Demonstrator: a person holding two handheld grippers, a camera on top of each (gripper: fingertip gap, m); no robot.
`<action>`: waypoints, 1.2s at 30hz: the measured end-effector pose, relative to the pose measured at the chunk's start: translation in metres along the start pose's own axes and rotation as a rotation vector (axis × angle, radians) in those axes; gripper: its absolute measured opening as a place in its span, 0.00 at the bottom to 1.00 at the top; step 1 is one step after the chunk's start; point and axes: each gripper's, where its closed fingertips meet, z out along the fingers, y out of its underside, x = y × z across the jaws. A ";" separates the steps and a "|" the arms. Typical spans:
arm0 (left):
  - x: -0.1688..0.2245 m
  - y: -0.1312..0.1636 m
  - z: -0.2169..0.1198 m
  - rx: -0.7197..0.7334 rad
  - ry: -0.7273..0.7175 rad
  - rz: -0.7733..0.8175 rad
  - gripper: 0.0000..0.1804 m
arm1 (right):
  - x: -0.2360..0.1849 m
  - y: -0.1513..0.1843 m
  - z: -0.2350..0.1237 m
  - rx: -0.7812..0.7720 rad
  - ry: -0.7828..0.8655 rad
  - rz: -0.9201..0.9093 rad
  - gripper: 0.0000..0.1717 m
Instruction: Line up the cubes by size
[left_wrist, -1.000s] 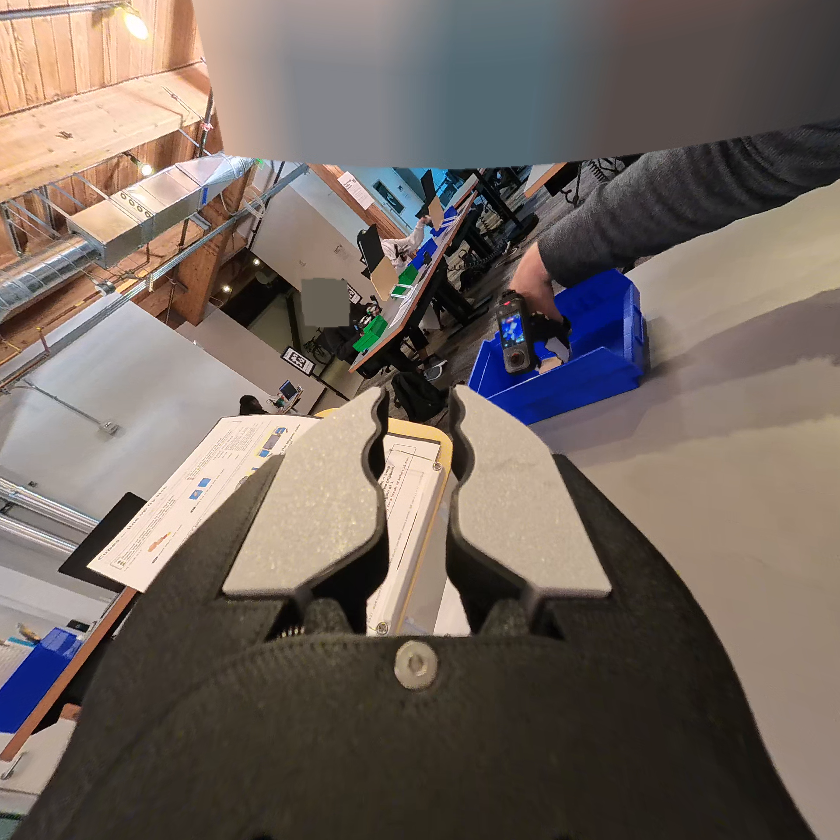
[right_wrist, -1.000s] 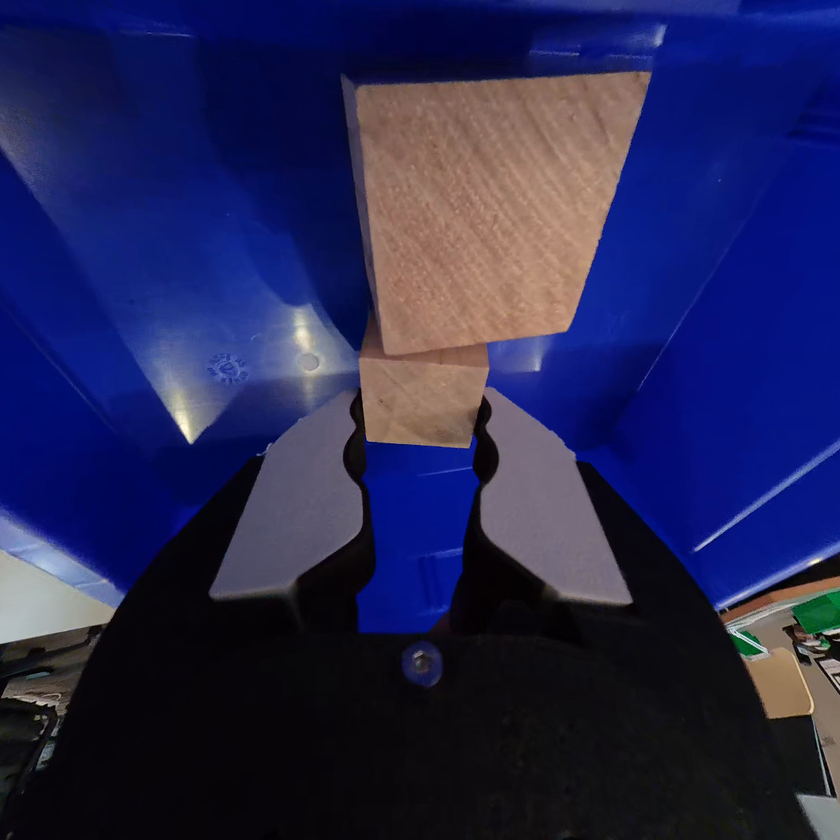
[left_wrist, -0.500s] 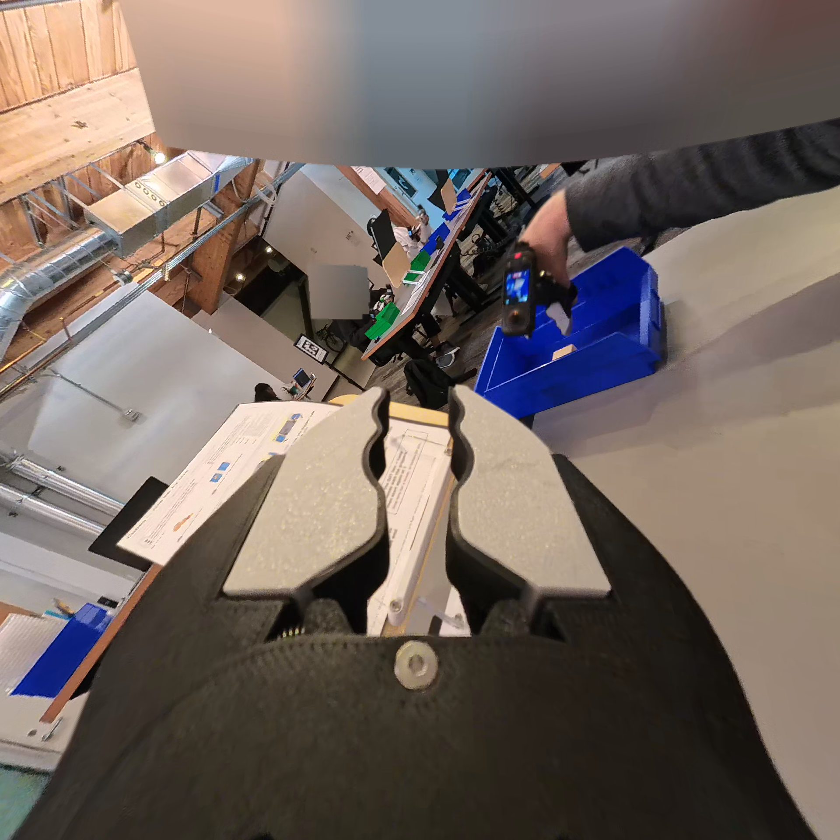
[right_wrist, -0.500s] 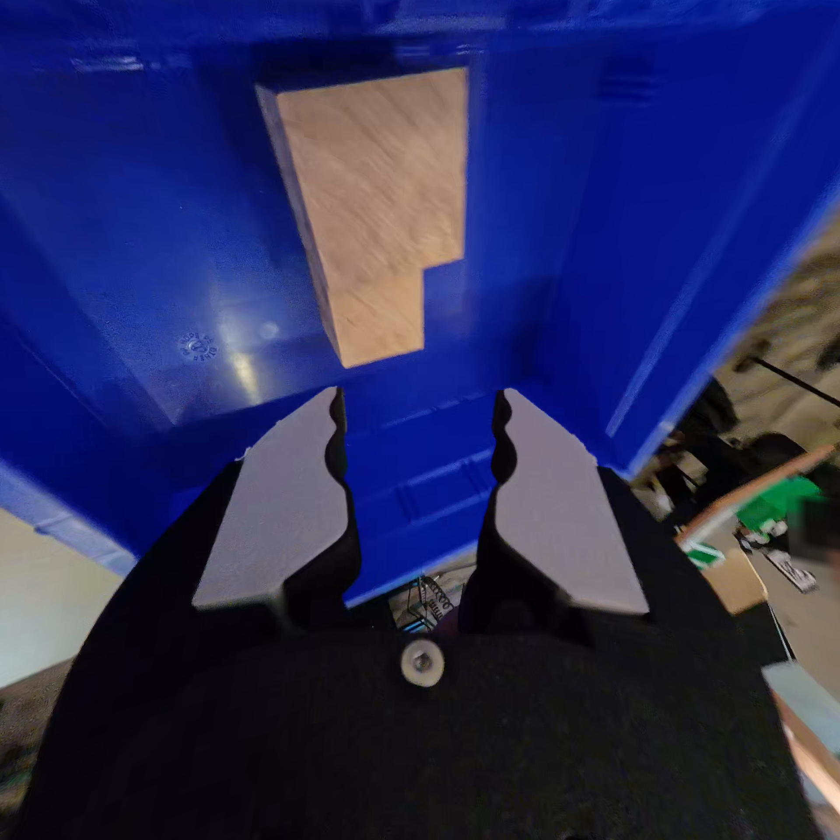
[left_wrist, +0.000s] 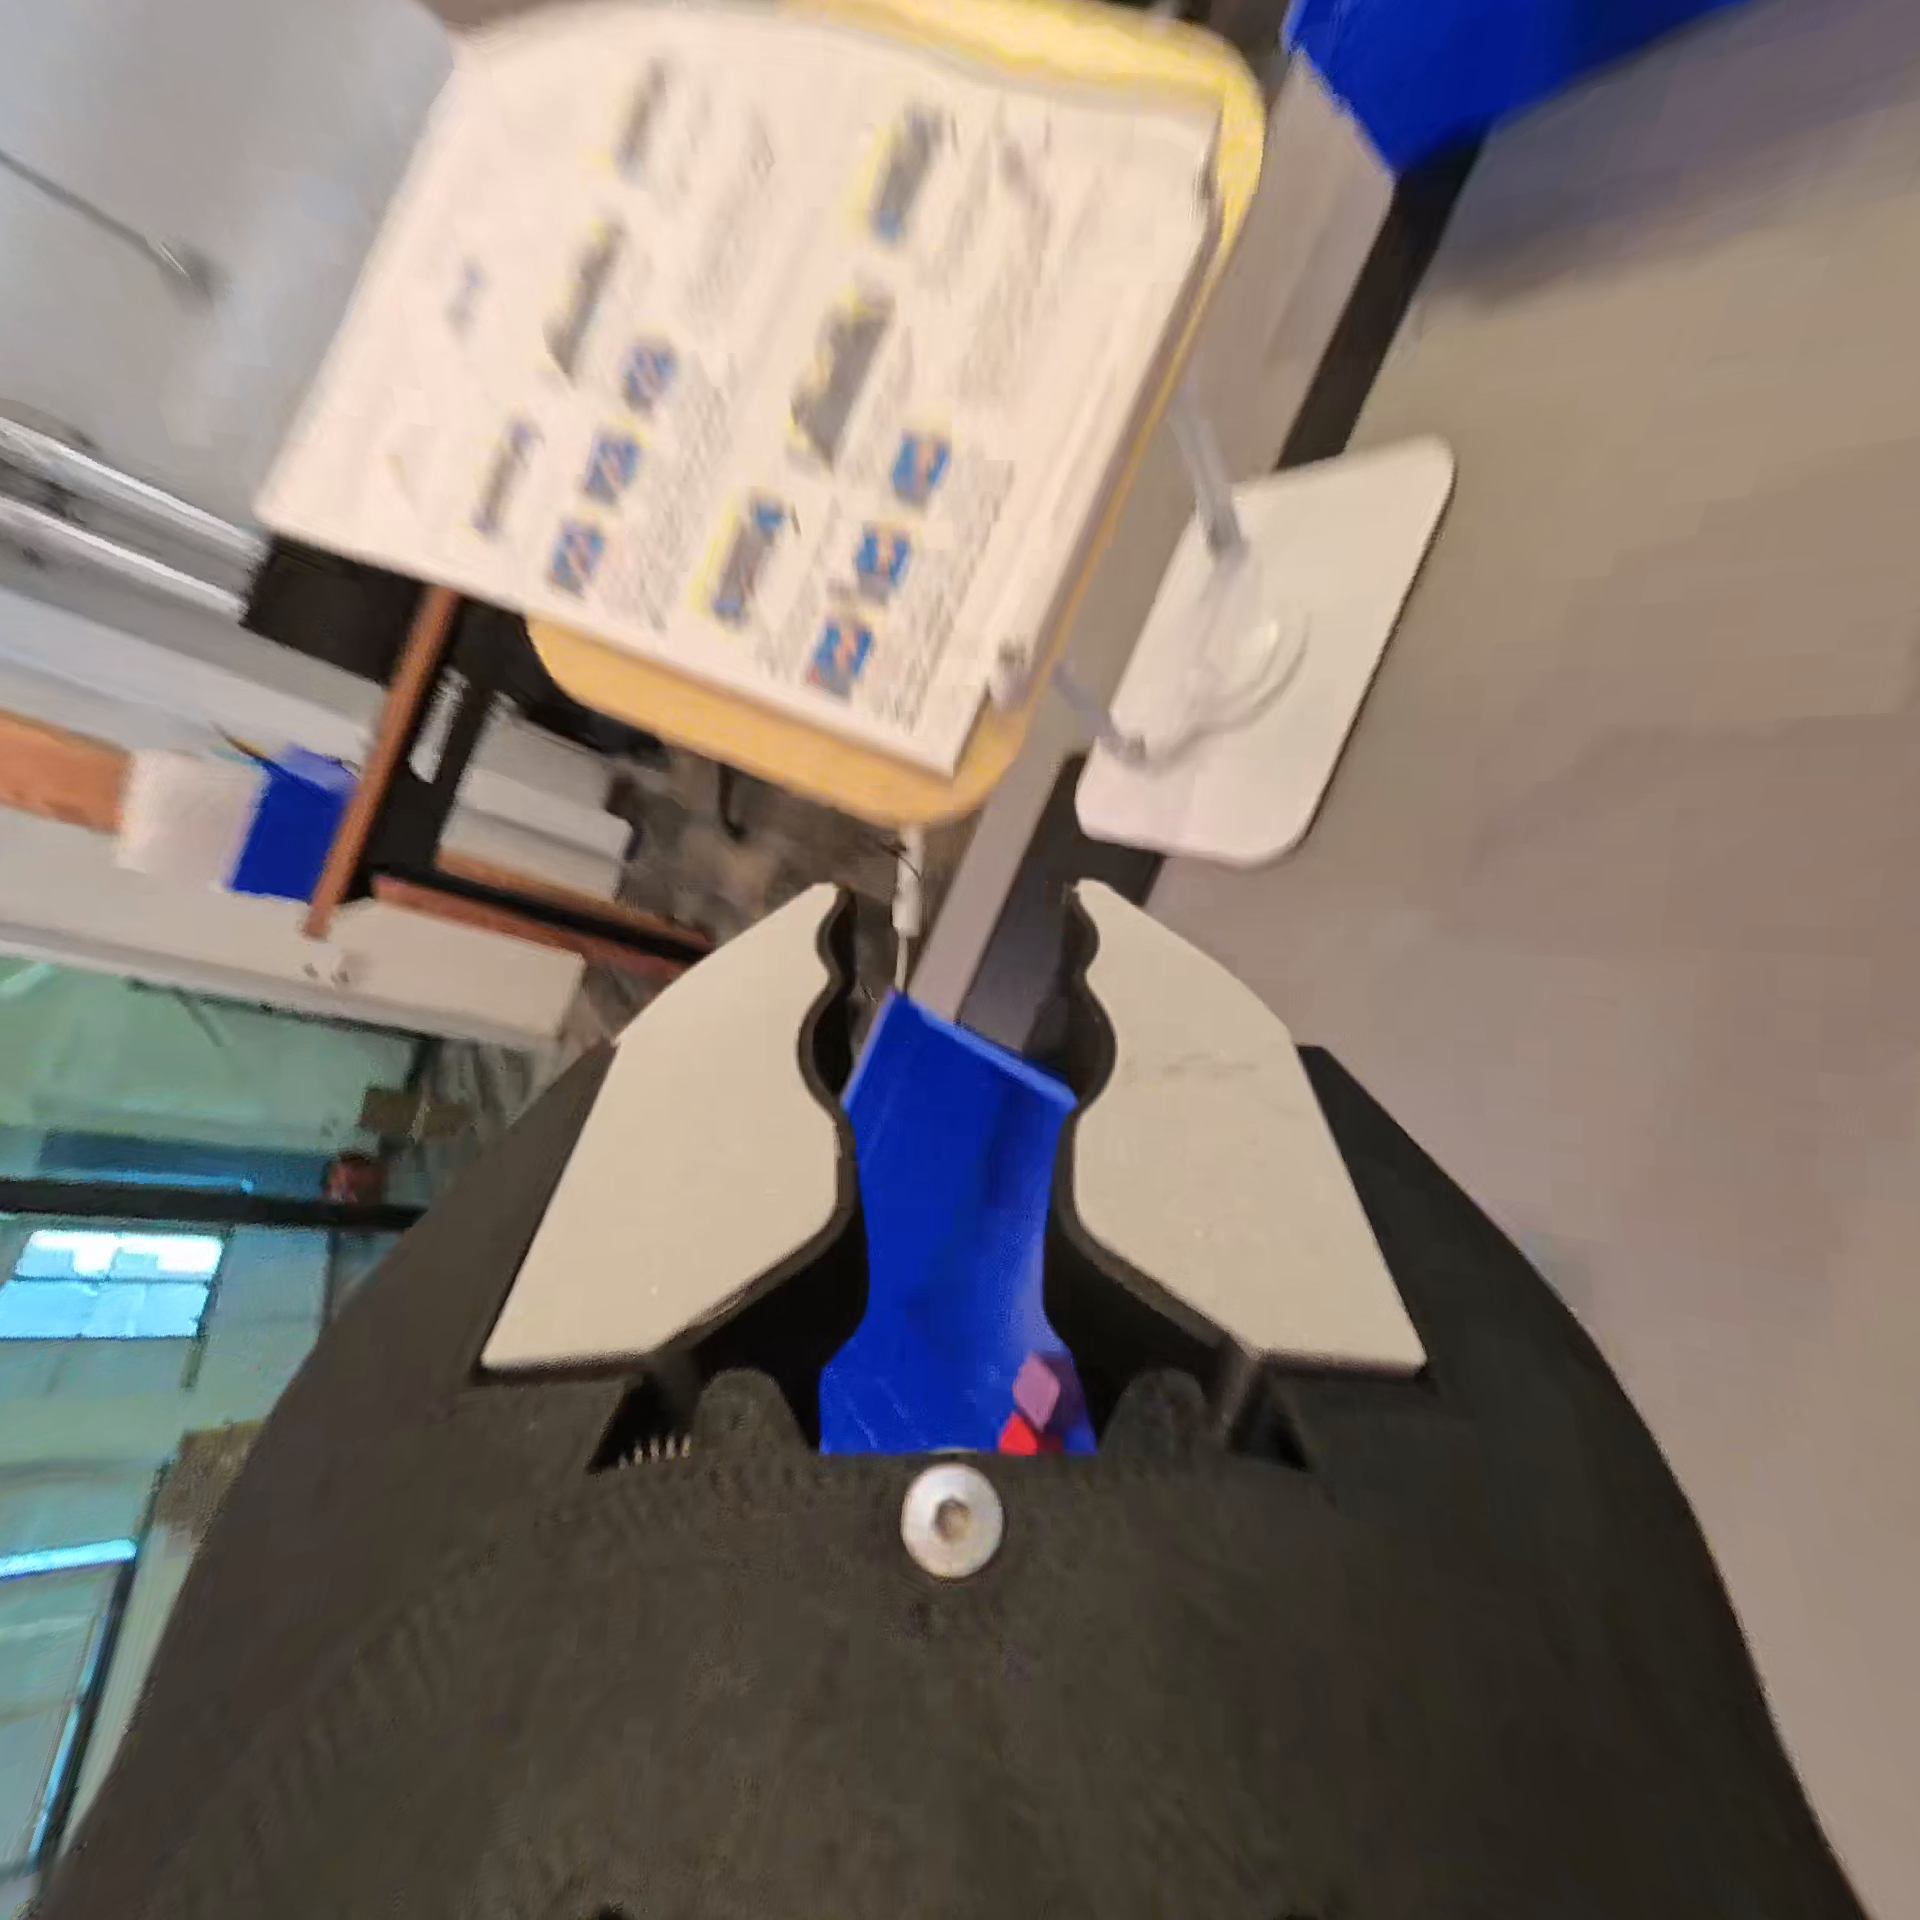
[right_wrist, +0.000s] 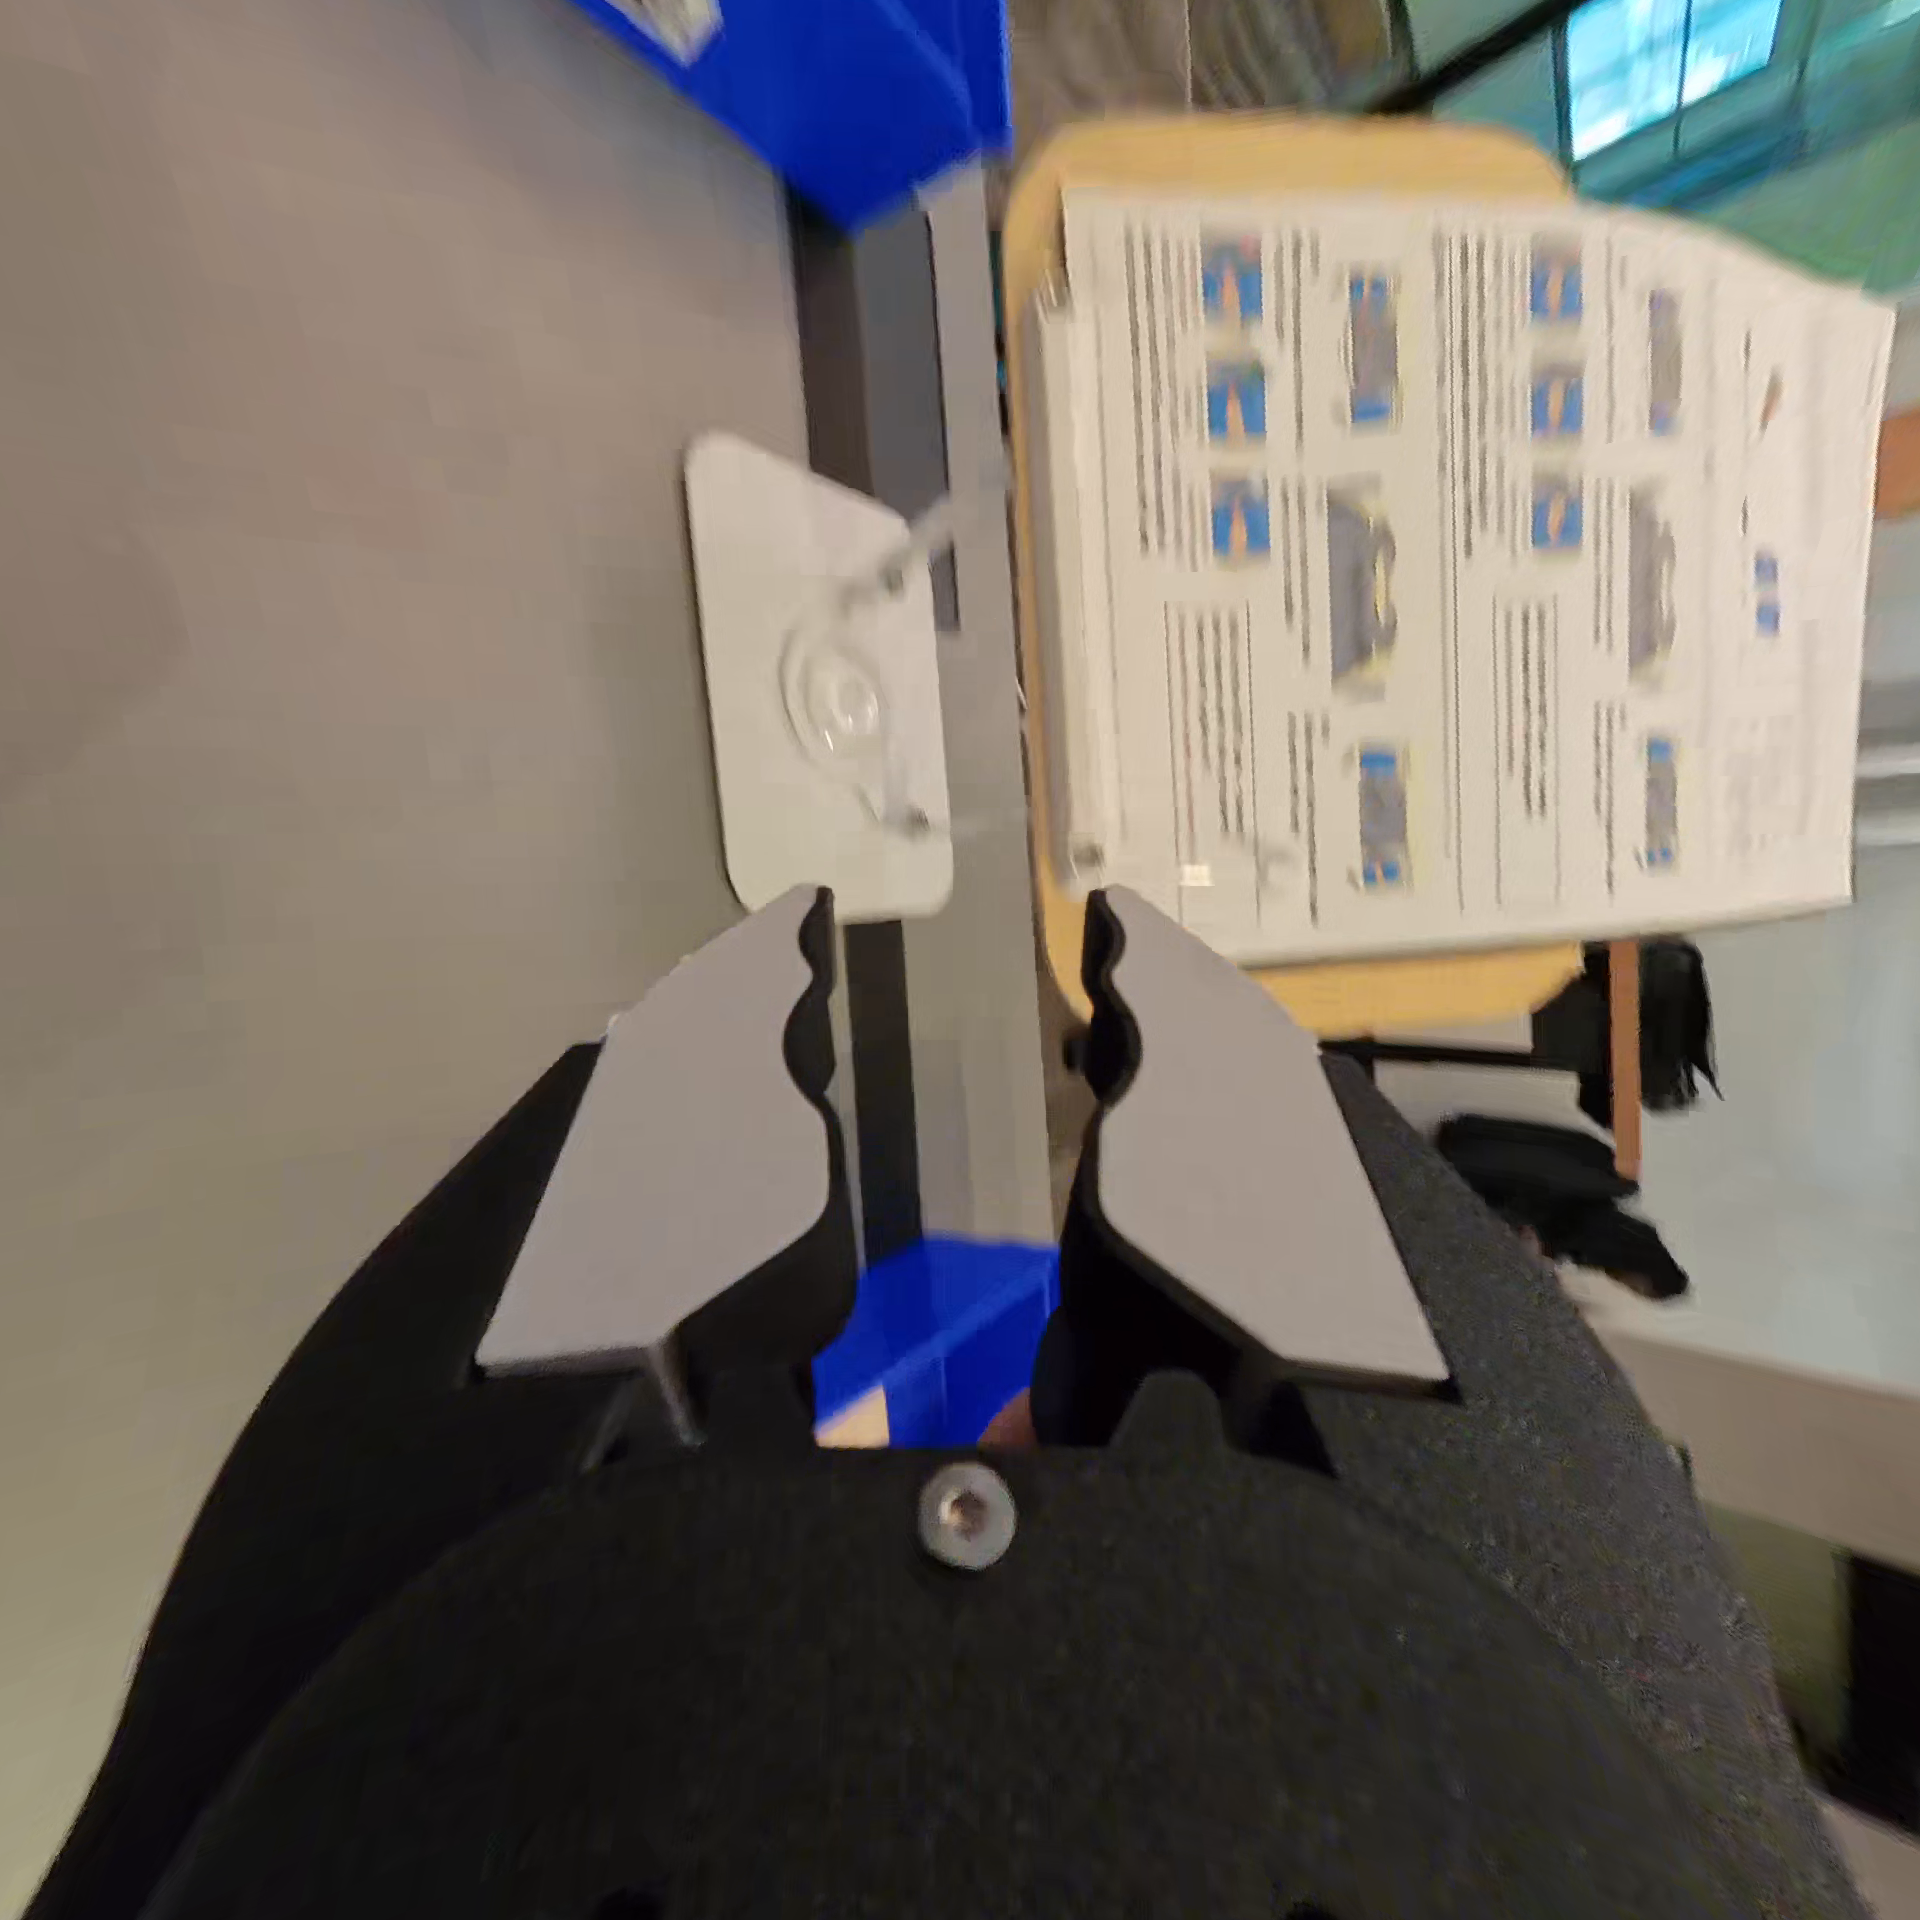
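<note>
Both views are blurred by motion. My right gripper (right_wrist: 958, 902) is open and empty over the far edge of the grey table (right_wrist: 364, 623). Low between its fingers I see a blue bin (right_wrist: 935, 1320) with a corner of a wooden cube (right_wrist: 854, 1429) in it. My left gripper (left_wrist: 956, 904) is open too, with nothing pressed between its pads. A blue bin (left_wrist: 956, 1195) shows behind its gap, with small red and purple pieces (left_wrist: 1039, 1403) in it.
A clipboard with a printed sheet (left_wrist: 779, 364) stands on a white base plate (left_wrist: 1268, 644) at the table's edge; it also shows in the right wrist view (right_wrist: 1455, 571). Another blue bin (right_wrist: 862, 83) sits at the far end. Shelves and windows lie beyond.
My right gripper let go of the small wooden cube in the blue bin, came out of the bin and closed partway on nothing. My left gripper swung down and its jaws widened.
</note>
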 end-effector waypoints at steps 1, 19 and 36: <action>-0.003 0.022 0.005 -0.045 0.040 -0.017 0.20 | -0.005 -0.015 0.006 0.046 -0.012 0.002 0.26; 0.040 0.315 0.082 -0.866 0.606 0.190 0.27 | -0.047 -0.055 0.045 0.152 -0.186 -0.093 0.25; 0.014 0.263 0.084 -0.679 0.421 0.100 0.17 | -0.042 -0.080 0.044 0.302 -0.153 -0.089 0.25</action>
